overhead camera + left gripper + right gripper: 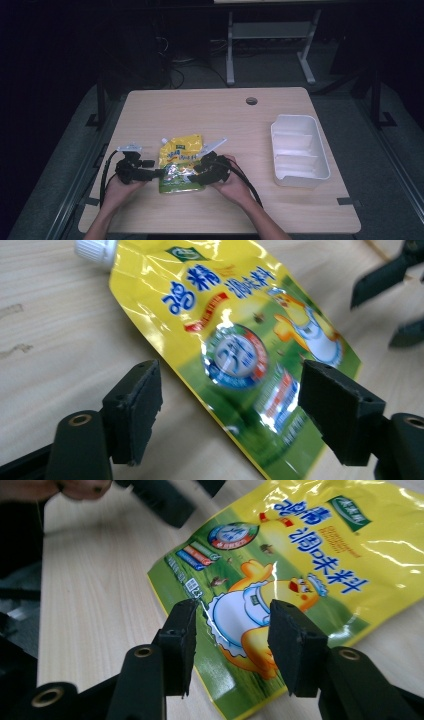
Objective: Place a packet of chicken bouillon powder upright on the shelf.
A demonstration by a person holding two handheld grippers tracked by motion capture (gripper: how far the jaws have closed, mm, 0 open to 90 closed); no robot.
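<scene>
Pale wooden table (pixel 210 107) carries a white plastic divided tray (pixel 298 150) well to the right, apart from the glossy yellow-green spouted pouch (pixel 180 162) lying flat near the front. Left gripper (pixel 150 173) and right gripper (pixel 199 176) flank the pouch's lower end, both with jaws apart over it, gripping nothing.

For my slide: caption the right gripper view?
Right gripper fingers open over a yellow-green pouch on the table.

The pouch (pixel 240 355) is yellow fading to green (blue lettering, cartoon chick, white cap (pixel 95 250)) on the pale wood-grain table (pixel 280 210).
</scene>
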